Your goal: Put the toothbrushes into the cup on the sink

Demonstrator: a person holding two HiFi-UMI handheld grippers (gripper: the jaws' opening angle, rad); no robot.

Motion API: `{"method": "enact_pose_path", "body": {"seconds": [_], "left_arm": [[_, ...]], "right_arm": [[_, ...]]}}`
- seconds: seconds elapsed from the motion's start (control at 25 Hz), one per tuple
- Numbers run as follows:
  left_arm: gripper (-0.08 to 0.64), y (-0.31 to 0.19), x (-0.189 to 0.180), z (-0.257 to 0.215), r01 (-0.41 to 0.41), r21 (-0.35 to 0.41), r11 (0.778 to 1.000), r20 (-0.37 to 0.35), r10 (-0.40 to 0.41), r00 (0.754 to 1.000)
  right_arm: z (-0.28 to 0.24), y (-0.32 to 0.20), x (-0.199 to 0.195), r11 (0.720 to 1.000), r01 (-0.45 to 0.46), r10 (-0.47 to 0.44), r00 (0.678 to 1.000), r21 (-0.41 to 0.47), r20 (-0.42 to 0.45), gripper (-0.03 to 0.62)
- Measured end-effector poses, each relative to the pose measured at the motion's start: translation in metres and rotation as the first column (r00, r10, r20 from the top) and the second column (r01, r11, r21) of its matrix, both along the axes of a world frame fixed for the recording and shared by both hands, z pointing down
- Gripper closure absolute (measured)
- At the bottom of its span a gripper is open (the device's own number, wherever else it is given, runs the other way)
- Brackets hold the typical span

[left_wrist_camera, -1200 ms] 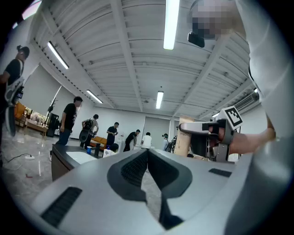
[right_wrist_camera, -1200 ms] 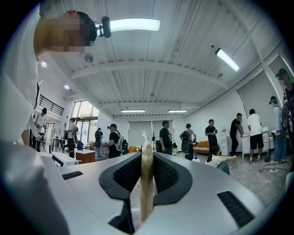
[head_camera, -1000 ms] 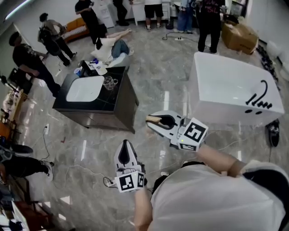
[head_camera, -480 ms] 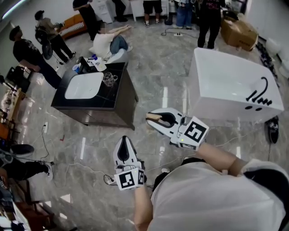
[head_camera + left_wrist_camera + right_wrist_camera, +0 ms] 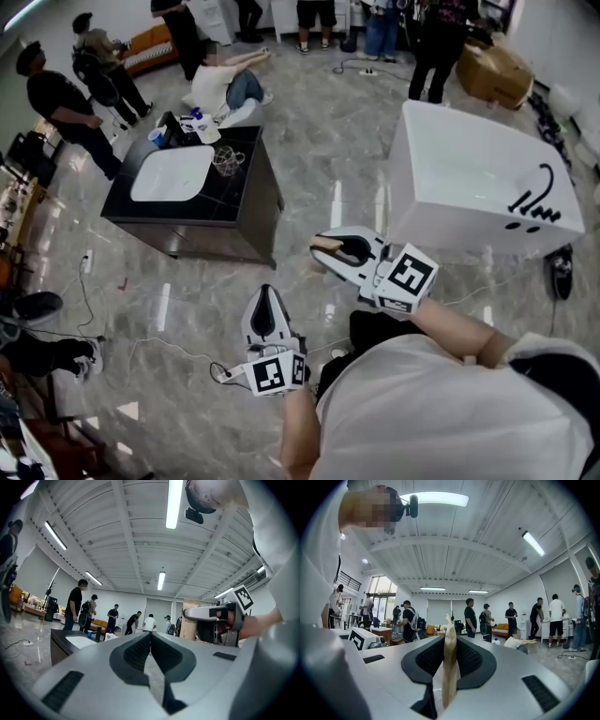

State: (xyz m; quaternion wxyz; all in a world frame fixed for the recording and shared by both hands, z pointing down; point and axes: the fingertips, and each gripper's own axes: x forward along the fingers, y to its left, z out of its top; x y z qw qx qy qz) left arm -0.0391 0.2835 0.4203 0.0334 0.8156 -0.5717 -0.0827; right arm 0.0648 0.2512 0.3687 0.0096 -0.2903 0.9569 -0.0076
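1. The right claw (image 5: 450,638) is clamped on a toothbrush (image 5: 449,667). The pale handle stands on edge between the two ribbed pads, and its end pokes out just past the tips.
2. From above, that toothbrush (image 5: 324,246) shows as a beige sliver at the front of the right claw (image 5: 319,249), which is held out over the floor (image 5: 309,141) with its nose turned left.
3. The left claw (image 5: 150,634) is closed, its jaws meeting at the tip with nothing between them.
4. In the head view the left claw (image 5: 264,294) sits lower and nearer the person, nose pointing up the picture. The two claws are near each other but apart.
5. The cup (image 5: 226,167), clear and glassy, stands on the black counter (image 5: 246,202) just to the right of the white sink (image 5: 173,174). I cannot tell what, if anything, is in it.
6. The counter is well apart from both claws, up and to the left of them, with small items clustered at its far edge.
7. A white tub (image 5: 469,178) stands to the right, close behind the right claw.
8. A cable (image 5: 159,342) trails over the glossy floor to the left of the left claw.
9. Several people (image 5: 66,103) stand or sit beyond the counter, and a cardboard box (image 5: 492,70) lies past the tub.
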Motion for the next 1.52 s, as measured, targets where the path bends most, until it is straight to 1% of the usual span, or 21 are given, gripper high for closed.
{"method": "enact_pose_path", "body": {"seconds": [0.28,0.44,0.56,0.68,0.96,1.2,1.4,1.52], "left_arm": [[0.551,-0.023,0.0,0.001,0.012,-0.003,1.0,0.009,-0.012,1.0],[0.551,-0.048,-0.003,-0.001,0.05,0.008,0.999,0.025,-0.05,0.998],[0.551,-0.072,-0.006,0.001,0.078,-0.008,0.997,0.029,-0.078,0.997],[0.551,-0.098,-0.002,0.002,0.089,-0.017,0.996,0.051,-0.088,0.995],[0.551,-0.154,0.01,0.012,0.104,-0.053,0.993,0.072,-0.1,0.992],[0.551,-0.195,0.02,0.007,0.129,-0.06,0.99,0.084,-0.123,0.989],[0.551,-0.223,0.028,0.011,0.159,-0.076,0.984,0.086,-0.152,0.985],[0.551,-0.237,0.034,0.007,0.174,-0.068,0.982,0.08,-0.169,0.982]], "right_arm": [[0.001,-0.025,-0.007,1.0,0.022,-0.022,1.0,0.006,0.015,0.509],[0.005,-0.058,-0.001,1.0,0.029,-0.029,0.999,0.006,0.028,0.509],[0.007,-0.087,0.004,0.999,0.037,-0.037,0.999,-0.002,0.036,0.509],[0.009,-0.117,0.01,0.999,0.04,-0.039,0.998,-0.011,0.039,0.509],[0.023,-0.181,0.023,0.997,0.055,-0.053,0.998,-0.05,0.047,0.509],[0.028,-0.221,0.037,0.994,0.073,-0.069,0.996,-0.077,0.053,0.509],[0.029,-0.251,0.043,0.991,0.102,-0.097,0.993,-0.083,0.066,0.509],[0.024,-0.263,0.047,0.989,0.126,-0.121,0.99,-0.076,0.074,0.509]]}}
